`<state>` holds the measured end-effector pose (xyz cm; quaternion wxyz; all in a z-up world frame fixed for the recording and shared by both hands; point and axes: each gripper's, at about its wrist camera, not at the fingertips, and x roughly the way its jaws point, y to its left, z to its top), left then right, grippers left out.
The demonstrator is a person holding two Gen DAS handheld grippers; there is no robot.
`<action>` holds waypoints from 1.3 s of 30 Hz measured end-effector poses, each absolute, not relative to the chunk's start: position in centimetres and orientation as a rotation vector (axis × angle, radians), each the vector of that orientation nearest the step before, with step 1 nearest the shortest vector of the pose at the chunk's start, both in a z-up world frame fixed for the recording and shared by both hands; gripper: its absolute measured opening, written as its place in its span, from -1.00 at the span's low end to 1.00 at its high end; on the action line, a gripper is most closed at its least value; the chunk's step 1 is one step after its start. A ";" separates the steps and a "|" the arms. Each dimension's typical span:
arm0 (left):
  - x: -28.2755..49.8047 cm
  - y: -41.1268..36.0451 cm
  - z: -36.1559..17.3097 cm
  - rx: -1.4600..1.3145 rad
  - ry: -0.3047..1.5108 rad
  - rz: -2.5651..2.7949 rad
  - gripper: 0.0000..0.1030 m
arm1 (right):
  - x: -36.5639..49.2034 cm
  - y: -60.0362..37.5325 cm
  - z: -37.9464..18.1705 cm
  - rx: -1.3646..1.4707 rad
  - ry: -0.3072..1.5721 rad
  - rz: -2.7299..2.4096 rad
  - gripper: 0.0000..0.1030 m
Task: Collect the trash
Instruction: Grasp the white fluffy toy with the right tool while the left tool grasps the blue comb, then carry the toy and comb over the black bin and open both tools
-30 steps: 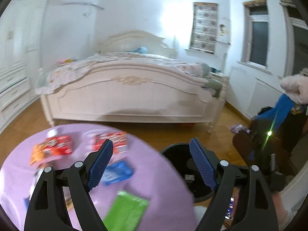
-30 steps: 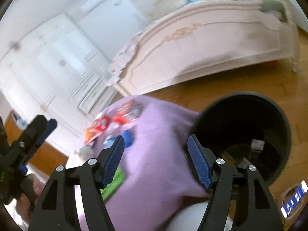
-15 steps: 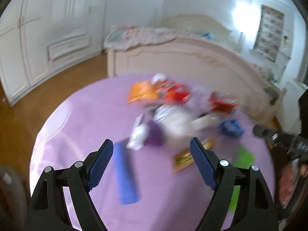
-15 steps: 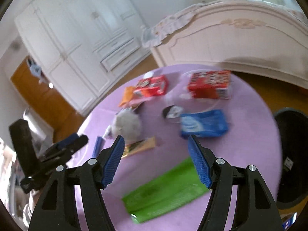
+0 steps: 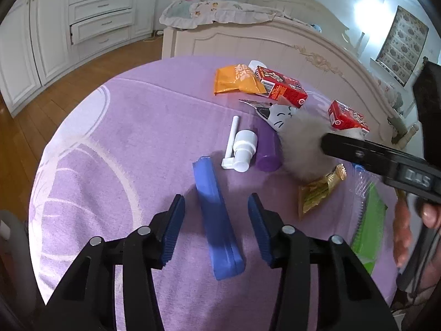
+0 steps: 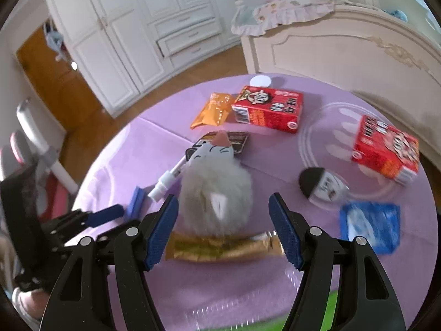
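Left wrist view: hovering over the purple-covered bench (image 5: 124, 127) with left gripper (image 5: 216, 207) fingers spread apart, straddling the long blue packet (image 5: 217, 220) without touching it; white spray nozzle (image 5: 239, 149) and purple bottle (image 5: 266, 149) lying just beyond. Right wrist view: hanging above the grey fluffy cat toy (image 6: 216, 190) and gold wrapper (image 6: 220, 248) with right gripper (image 6: 223, 215) fingers wide open, holding nothing; lying farther back, two red cartons (image 6: 268, 109), orange pouch (image 6: 212, 110) and blue wrapper (image 6: 369, 226).
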<state>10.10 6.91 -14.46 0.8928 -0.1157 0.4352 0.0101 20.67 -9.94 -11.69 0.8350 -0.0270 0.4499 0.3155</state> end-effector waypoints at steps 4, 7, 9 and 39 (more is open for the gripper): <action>9.9 7.8 -14.6 -0.262 0.902 0.023 -0.46 | 21.5 -8.5 -12.6 -0.100 0.982 0.687 -0.02; 9.8 9.0 -14.7 -0.313 0.899 0.011 -0.64 | 21.3 -8.9 -12.5 -0.078 0.969 0.703 -0.22; 9.9 9.3 -14.8 -0.335 0.899 -0.008 -0.70 | 21.1 -9.6 -12.1 -0.032 0.953 0.713 -0.24; 14.0 -17.7 -5.7 -0.073 0.672 -0.661 -0.75 | 14.5 -41.4 -9.8 0.478 0.658 0.248 -0.25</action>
